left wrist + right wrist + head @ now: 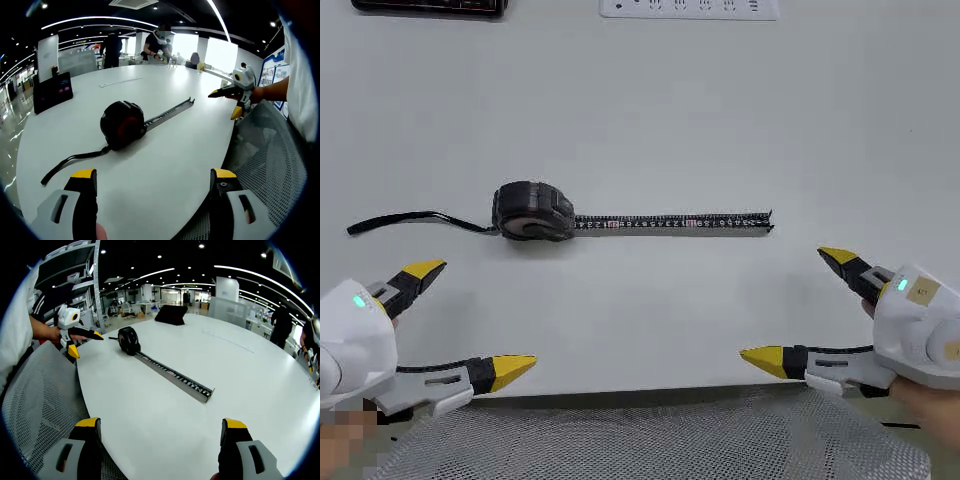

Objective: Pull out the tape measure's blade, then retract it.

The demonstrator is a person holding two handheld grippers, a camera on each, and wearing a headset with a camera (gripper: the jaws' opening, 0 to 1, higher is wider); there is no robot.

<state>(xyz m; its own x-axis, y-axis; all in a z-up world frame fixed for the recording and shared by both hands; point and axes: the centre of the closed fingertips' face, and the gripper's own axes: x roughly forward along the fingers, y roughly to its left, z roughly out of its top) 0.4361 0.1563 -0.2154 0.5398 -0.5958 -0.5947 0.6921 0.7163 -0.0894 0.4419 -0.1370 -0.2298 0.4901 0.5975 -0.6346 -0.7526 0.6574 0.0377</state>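
Observation:
A black tape measure (pixel 532 210) lies on the white table (pixel 650 110), its blade (pixel 672 222) drawn out to the right and lying flat, with a black wrist strap (pixel 415 220) trailing left. The case (pixel 123 124) and blade (pixel 169 112) also sit ahead of my left gripper (pixel 152 182). In the right gripper view the blade (pixel 172 375) runs back to the case (pixel 129 340). My left gripper (pixel 475 315) hovers open at the near left edge. My right gripper (pixel 800 305) is open at the near right edge. Neither touches the tape.
A dark tablet-like object (pixel 430 6) and a white power strip (pixel 688 8) lie at the far edge of the table. A grey mesh chair back (pixel 650 435) sits below the near edge. People stand far off in the room (pixel 160 42).

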